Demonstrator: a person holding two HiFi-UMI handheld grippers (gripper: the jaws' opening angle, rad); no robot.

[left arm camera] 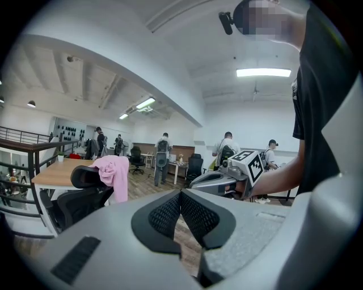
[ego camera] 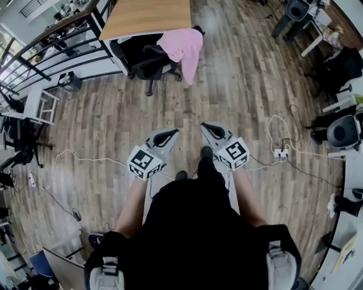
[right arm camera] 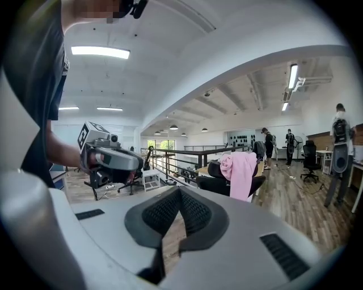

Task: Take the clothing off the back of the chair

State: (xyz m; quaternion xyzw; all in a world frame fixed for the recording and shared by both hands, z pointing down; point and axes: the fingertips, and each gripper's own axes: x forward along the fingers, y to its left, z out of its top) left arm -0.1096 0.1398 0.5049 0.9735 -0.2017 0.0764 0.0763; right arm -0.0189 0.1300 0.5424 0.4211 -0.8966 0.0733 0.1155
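Left gripper: jaws closed together, empty
Right gripper: closed too, empty — beside the left
Pink clothing: straight ahead, well apart, draped down the chair back — neither gripper clearly nearer

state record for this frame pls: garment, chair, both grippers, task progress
clothing: pink garment, draped over the chair back
chair: black office chair, pushed up to wooden desk
left gripper: shut, empty, pointed toward the chair
right gripper: shut, empty, pointed toward the chair
contact: none; open wood floor lies between both grippers and the chair
progress: garment not yet taken
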